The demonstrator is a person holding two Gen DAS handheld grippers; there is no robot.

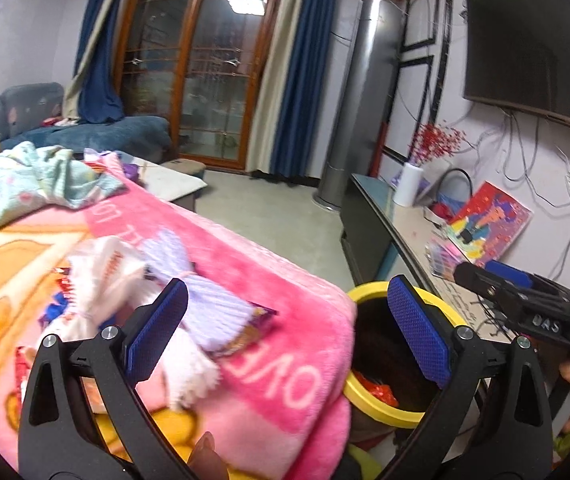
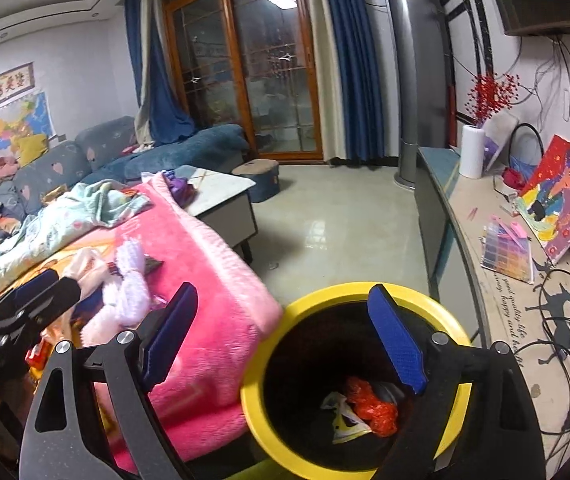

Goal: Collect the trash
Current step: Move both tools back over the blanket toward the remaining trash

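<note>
A pink blanket (image 1: 269, 320) hides the table beneath. The yellow-rimmed bin (image 2: 269, 336) beside it holds crumpled trash (image 2: 369, 408), partly hidden. Blurred wrappers (image 1: 213, 304) lie on the blanket. Left gripper (image 1: 289, 332) and right gripper (image 2: 289, 344) gape empty.

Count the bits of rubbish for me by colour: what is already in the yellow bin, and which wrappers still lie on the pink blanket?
In the yellow bin:
red crumpled wrapper: 1
white and yellow wrapper: 1
On the pink blanket:
purple wrapper: 1
white wrapper: 1
Total: 4, as far as the pictures show.
</note>
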